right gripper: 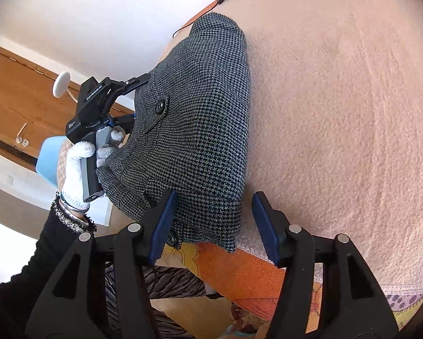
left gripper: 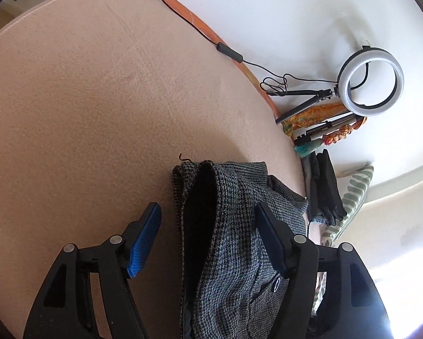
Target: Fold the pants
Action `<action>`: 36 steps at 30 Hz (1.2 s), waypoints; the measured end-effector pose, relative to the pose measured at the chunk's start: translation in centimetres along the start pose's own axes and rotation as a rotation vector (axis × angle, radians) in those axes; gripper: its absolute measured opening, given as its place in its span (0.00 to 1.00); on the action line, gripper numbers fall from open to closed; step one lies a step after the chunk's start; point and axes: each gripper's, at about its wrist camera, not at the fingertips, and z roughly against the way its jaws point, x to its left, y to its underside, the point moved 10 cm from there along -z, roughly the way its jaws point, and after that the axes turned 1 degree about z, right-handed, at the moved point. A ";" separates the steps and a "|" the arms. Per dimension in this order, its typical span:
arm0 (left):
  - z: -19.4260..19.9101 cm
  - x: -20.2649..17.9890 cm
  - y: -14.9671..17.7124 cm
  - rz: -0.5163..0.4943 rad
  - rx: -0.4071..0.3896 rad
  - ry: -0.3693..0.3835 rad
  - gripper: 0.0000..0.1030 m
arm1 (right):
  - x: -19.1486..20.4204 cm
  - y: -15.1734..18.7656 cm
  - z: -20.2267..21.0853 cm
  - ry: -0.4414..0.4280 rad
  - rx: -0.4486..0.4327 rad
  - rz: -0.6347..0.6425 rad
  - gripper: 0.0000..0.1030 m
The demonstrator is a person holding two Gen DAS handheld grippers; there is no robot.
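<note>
The right gripper (right gripper: 214, 220), closest to the lens, stands with its jaws apart over the near corner of the pants (right gripper: 194, 118), the blue pads clear of the cloth and nothing pinched between them. The bed (right gripper: 338, 113), covered in a pink blanket, fills the frame from twelve o'clock round to five; the grey houndstooth pants lie bundled along its edge, running from about eleven o'clock down to six in the right wrist view. At nine o'clock a gloved hand (right gripper: 78, 166) holds the left gripper (left gripper: 208, 220), which is likewise open around a raised fold of the fabric without pressing on it. A ring light (left gripper: 370, 80) lies off the bed at two o'clock in the left wrist view. The pants appear folded into a compact stack, so the work looks near its end. Next would likely come a final fold or a smoothing press, which calls for both grippers to close on matching edges.
</note>
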 end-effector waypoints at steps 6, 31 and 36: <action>-0.9 0.0 -0.8 0.012 0.006 0.017 0.66 | 0.7 0.2 -0.3 -0.047 -0.005 -0.003 0.57; -2.2 -2.7 -0.6 -0.273 -0.053 -0.173 0.35 | 6.0 0.0 -3.3 0.049 -0.034 0.079 0.30; -1.0 -4.1 -0.5 -0.354 -0.112 -0.209 0.25 | 7.4 -0.4 -2.9 0.143 -0.061 0.195 0.24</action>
